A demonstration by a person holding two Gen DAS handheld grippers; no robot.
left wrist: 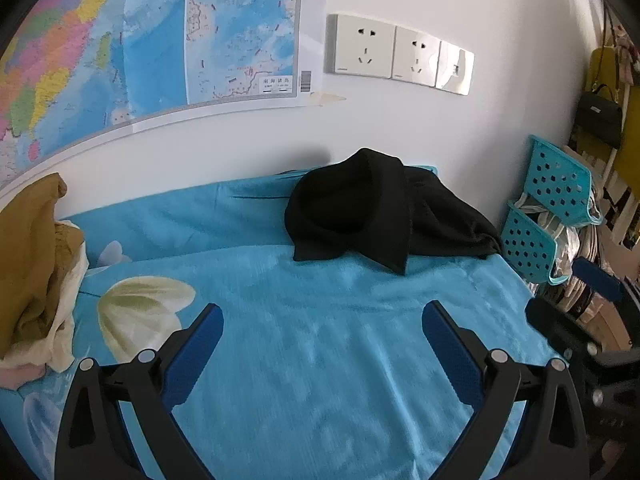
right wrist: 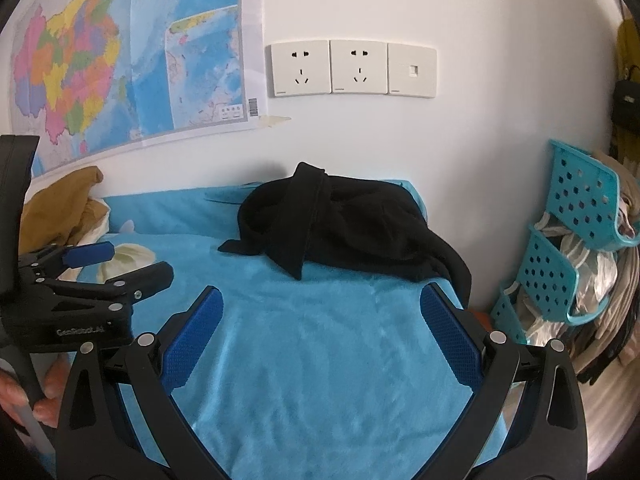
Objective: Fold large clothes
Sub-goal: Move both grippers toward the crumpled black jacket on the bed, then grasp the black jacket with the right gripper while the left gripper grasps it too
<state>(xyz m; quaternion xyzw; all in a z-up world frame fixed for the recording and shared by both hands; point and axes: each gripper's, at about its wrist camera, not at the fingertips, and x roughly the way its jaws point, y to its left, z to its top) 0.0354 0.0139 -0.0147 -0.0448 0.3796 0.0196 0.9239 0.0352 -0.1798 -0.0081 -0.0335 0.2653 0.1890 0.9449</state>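
where fuzzy blue blanket (left wrist: 320, 360) ends, crumpled black garment (left wrist: 376, 212) lies; both grippers' fingers wide.

Home bedroom. Bed with a blue flower-print blanket (left wrist: 320, 320) pushed against a white wall; colourful map (right wrist: 120, 60) taped up, wall sockets (right wrist: 352, 68) beside it. Loose clothes (left wrist: 32, 264) piled at one end, teal plastic baskets (right wrist: 560, 248) stuffed with bags, handbag (left wrist: 600, 116) hanging.
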